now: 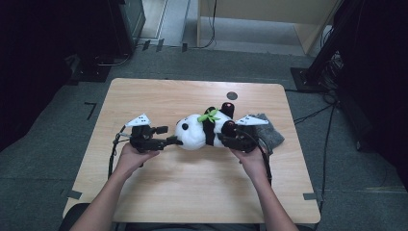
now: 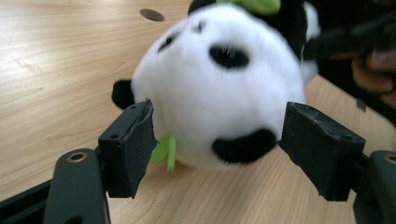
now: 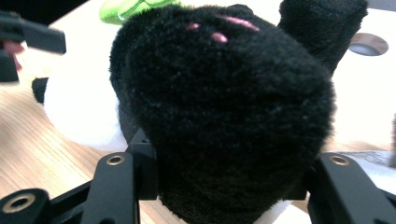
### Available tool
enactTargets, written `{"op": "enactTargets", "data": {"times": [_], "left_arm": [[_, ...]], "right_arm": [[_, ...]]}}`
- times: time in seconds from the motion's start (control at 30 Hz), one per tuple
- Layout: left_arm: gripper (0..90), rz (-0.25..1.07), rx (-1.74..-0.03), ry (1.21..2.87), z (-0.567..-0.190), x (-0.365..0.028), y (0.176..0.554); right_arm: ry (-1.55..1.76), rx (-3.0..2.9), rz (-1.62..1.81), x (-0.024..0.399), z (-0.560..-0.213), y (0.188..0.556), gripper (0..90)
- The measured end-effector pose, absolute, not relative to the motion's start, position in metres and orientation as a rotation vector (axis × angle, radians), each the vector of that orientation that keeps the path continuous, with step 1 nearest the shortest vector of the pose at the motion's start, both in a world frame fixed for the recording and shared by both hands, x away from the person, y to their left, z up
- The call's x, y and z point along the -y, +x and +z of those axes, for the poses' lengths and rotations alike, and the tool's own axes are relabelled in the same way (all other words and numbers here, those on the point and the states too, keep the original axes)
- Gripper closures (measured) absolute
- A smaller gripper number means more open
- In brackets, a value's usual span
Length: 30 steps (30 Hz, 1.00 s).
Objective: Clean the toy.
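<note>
Lying on the wooden table [image 1: 159, 192]: black-and-white plush panda [image 1: 199, 131]. Right claw [image 1: 230, 137] clamped on black foot; left claw [image 1: 174, 141] open, straddling white head, untouched. Lift pending; grey cloth [image 1: 270, 132] just beside.

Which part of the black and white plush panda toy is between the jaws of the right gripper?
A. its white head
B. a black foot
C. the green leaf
B: in the right gripper view, the right gripper has the black foot of the plush panda between its jaws.
</note>
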<state>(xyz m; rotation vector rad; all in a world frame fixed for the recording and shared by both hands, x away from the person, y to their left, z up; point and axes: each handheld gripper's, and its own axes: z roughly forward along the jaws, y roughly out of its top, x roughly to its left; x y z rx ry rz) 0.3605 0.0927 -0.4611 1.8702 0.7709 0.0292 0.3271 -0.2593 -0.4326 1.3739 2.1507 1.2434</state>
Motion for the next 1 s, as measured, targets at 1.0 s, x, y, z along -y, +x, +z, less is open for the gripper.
{"op": "enactTargets", "data": {"times": [1.0], "left_arm": [[26.8, 0.175, -0.690, 1.923, -0.464, -0.069, 0.346]], "right_arm": [[1.424, -2.329, 1.395, 0.249, -0.415, 0.319, 45.1]]}}
